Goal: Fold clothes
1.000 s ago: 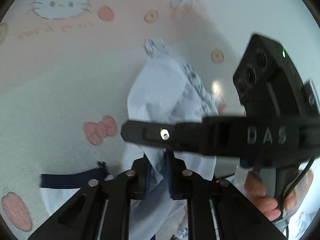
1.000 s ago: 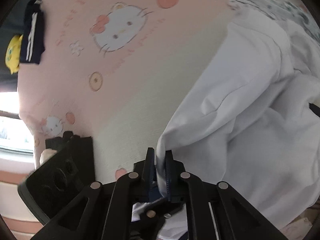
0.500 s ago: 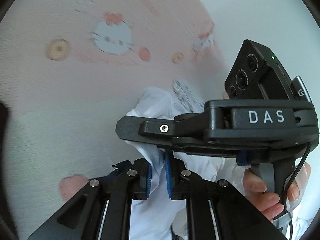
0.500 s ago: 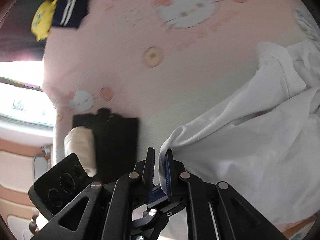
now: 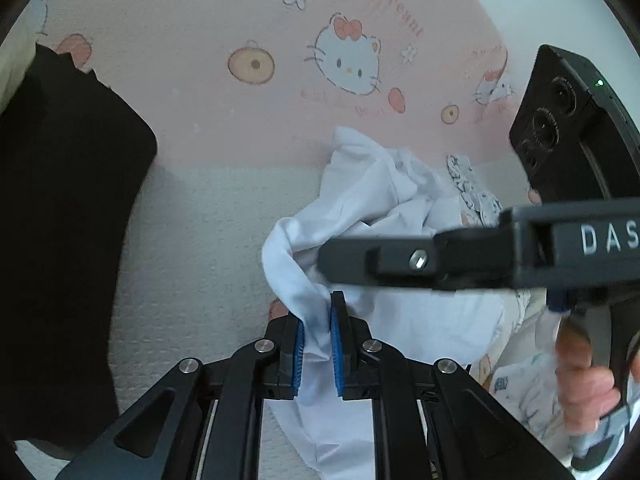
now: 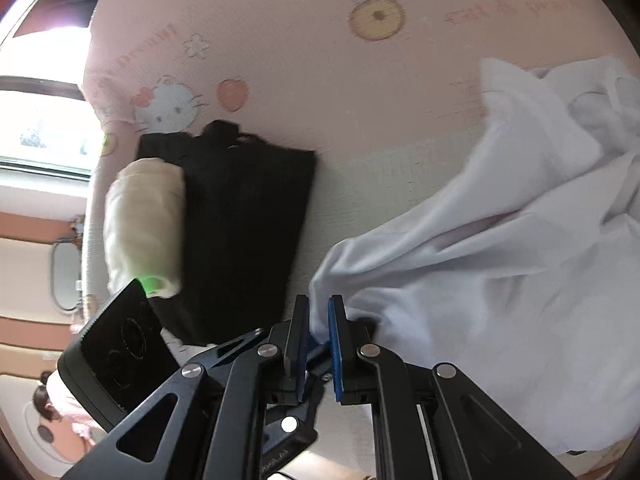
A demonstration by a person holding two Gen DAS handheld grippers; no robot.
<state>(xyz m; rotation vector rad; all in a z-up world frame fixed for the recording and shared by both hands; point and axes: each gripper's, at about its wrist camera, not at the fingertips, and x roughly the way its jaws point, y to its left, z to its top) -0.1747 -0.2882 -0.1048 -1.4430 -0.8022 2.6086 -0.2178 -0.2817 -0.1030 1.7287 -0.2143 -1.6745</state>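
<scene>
both grippers pinch one white garment: the left gripper (image 5: 316,344) and right gripper (image 6: 318,344) each clamp a bunched edge. the white garment (image 5: 384,208) trails onto the cartoon-cat bedsheet (image 5: 224,24). beyond lie a folded black garment (image 6: 244,216) and cream roll (image 6: 144,224).

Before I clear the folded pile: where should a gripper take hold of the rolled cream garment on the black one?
Pinch the cream roll across its middle, coming down from above: it lies as a rounded bundle along the edge of the black garment, its long sides exposed.
</scene>
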